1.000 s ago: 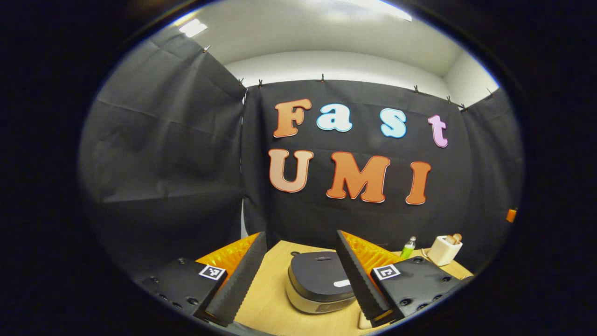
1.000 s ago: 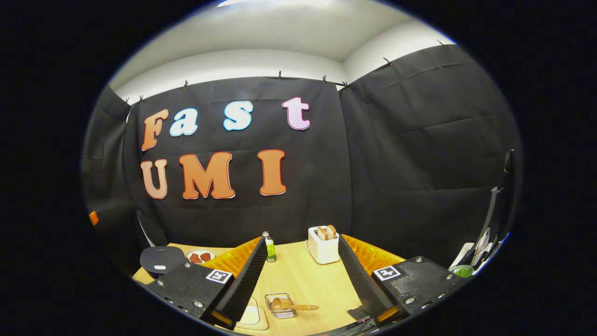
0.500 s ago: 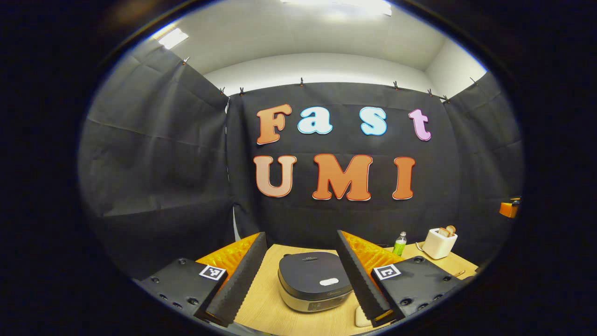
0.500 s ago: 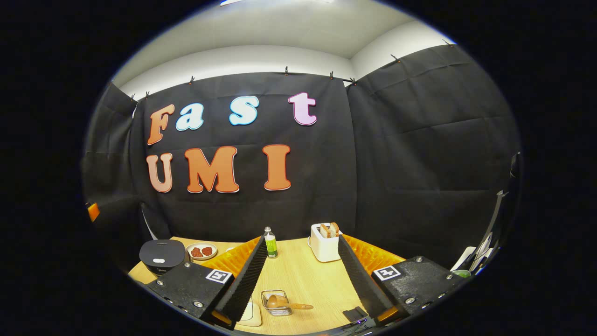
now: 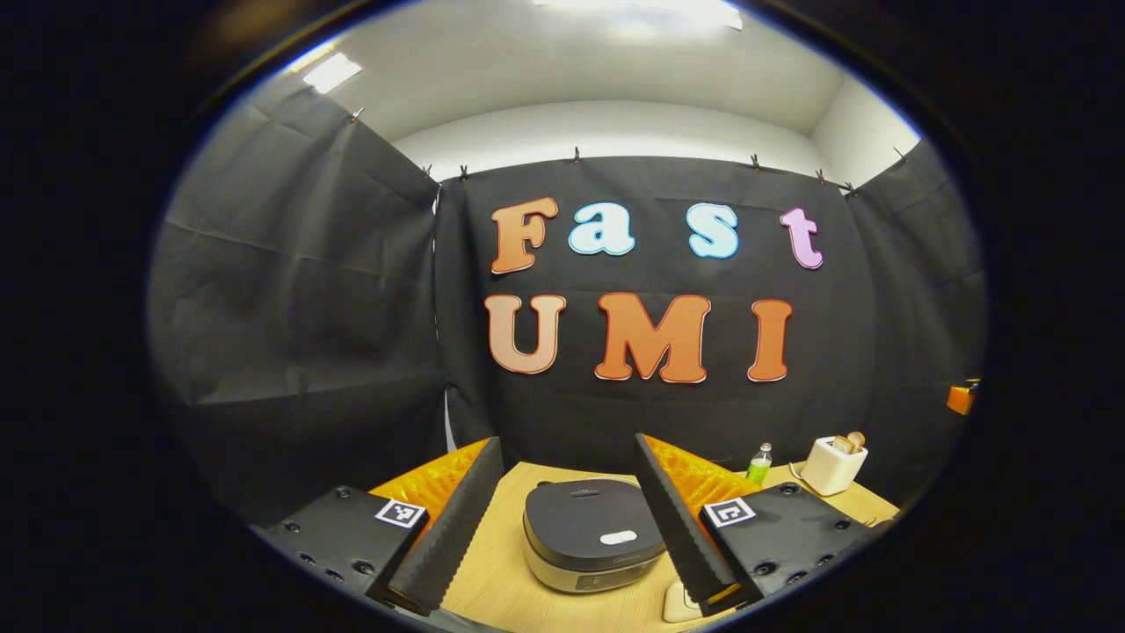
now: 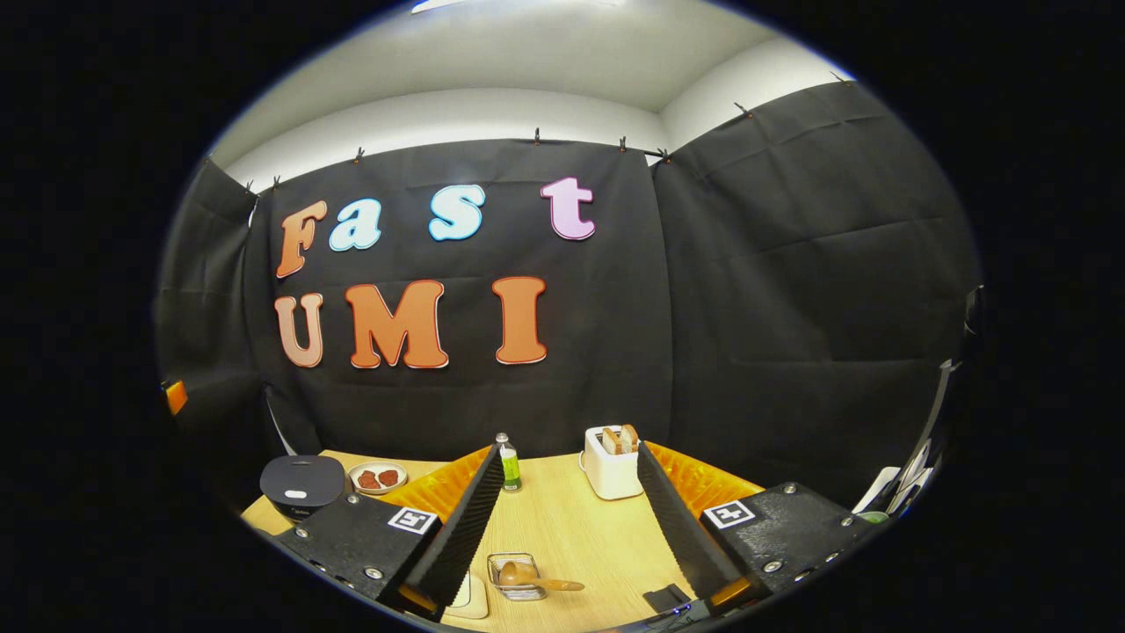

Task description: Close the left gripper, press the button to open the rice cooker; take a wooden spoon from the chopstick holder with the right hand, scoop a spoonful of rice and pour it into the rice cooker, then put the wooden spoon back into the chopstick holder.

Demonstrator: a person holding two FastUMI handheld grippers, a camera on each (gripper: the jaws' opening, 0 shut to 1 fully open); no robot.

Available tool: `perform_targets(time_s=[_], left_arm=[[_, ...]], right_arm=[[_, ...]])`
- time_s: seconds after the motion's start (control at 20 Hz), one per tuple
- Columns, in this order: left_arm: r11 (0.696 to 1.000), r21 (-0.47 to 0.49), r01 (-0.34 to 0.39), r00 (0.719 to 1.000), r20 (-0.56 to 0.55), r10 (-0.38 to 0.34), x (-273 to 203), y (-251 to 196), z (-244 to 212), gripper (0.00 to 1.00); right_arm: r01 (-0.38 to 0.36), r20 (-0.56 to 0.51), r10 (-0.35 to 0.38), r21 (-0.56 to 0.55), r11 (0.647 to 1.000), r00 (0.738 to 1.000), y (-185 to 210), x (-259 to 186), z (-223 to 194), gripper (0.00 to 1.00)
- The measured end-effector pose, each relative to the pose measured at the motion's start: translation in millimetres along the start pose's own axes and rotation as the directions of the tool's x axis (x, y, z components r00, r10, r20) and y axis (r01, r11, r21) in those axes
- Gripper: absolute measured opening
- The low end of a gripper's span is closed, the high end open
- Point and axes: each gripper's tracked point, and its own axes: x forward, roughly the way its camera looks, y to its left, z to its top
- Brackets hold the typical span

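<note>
Above the table (image 6: pixel 580 527), hovering both the left gripper (image 5: pixel 562 519) and right gripper (image 6: pixel 567 519) with fingers spread and empty, framing the lidded rice cooker (image 5: pixel 591 543) for pressing, facing the wooden spoon (image 6: pixel 527 576) lying across its holder (image 6: pixel 515 578) beside the cooker.

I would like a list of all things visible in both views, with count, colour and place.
rice cooker: 1, dark lid shut, silver body, table's left side
plate: 1, pale, with reddish food, right of the cooker
bottle: 1, green, near the back
toaster: 1, white, bread slices in it, right of the bottle
wire holder: 1, metal, near edge
wooden spoon: 1, light brown, lying across the holder
table: 1, light wood
left gripper: 1, open, above the cooker
right gripper: 1, open, above the table
</note>
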Motion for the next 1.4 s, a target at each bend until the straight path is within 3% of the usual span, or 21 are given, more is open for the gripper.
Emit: perform_targets(time_s=[0.4,0.7,0.85,1.0,1.15,1.2,1.25,1.4], left_arm=[[0.999,0.032,-0.001,0.999,-0.043,0.003,1.2,-2.3,-8.1,0.98],[0.999,0.025,0.032,0.997,-0.071,-0.031,2.7,-11.1,-12.3,0.73],[0.996,0.004,0.090,0.991,-0.096,-0.089,4.4,-19.0,-18.0,0.72],[0.996,0.016,0.083,0.992,-0.095,-0.081,2.4,-19.7,-16.1,0.18],[0.994,-0.010,0.105,0.989,-0.099,-0.106,7.9,-25.6,-17.0,0.16],[0.994,-0.012,0.110,0.988,-0.104,-0.111,8.1,-28.5,-18.9,0.06],[0.992,-0.010,0.122,0.985,-0.120,-0.123,10.2,-30.6,-23.0,0.04],[0.986,-0.002,0.169,0.968,-0.190,-0.166,21.5,-39.2,-41.9,0.04]], right_arm=[[-0.014,-0.018,0.014,0.002,1.000,1.000,-1.1,6.2,-10.8,0.94],[-0.001,-0.020,0.001,0.006,1.000,1.000,-9.3,5.2,-11.2,0.94],[0.003,-0.019,-0.004,-0.001,1.000,1.000,-10.9,5.0,-10.3,0.95],[0.001,-0.021,-0.001,-0.007,1.000,1.000,-10.6,4.3,-12.4,0.95],[0.003,-0.025,-0.003,-0.012,1.000,1.000,-11.6,3.1,-13.3,0.95],[0.002,-0.027,-0.003,-0.011,1.000,1.000,-11.9,3.5,-13.8,0.94],[0.002,-0.027,-0.002,-0.010,1.000,1.000,-11.9,3.7,-14.3,0.94],[0.006,-0.029,-0.007,-0.008,1.000,1.000,-13.5,3.7,-15.6,0.95]])
